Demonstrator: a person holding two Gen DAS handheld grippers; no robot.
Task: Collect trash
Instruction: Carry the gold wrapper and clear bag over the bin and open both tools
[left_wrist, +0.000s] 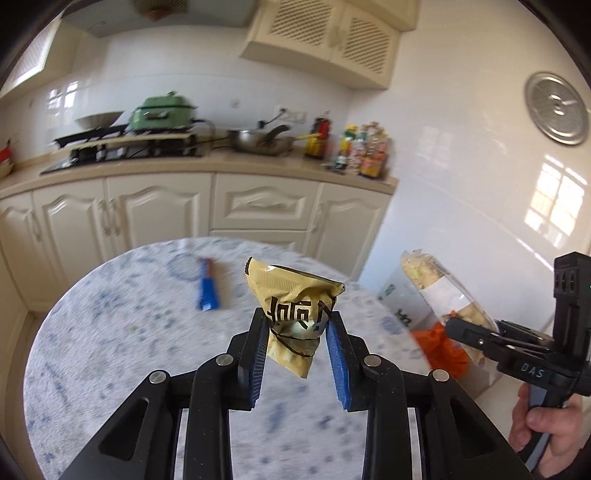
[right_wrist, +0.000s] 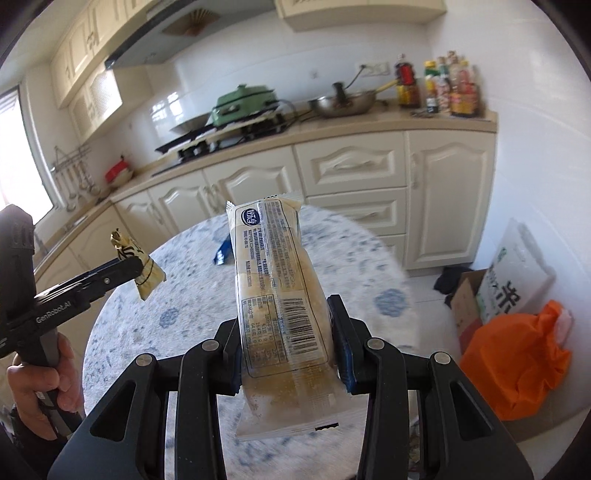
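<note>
Wrappers fill both grippers, up above the round table (left_wrist: 110, 369). The left gripper (left_wrist: 298, 325) pinches a crumpled yellow wrapper (left_wrist: 291, 295) between its blue pads (left_wrist: 338, 354) — the wrapper sticks up past the tips. The right gripper (right_wrist: 286, 339) squeezes a long clear wrapper (right_wrist: 280, 295) with a barcode, which stands nearly upright between its fingers. A hand (right_wrist: 40, 387) holds the left gripper's handle. On the table lies a small blue thing (left_wrist: 207, 291), blurred. On the floor to the right sit an orange bag (right_wrist: 513, 362) and a box (right_wrist: 465, 306) — well apart from the table.
</note>
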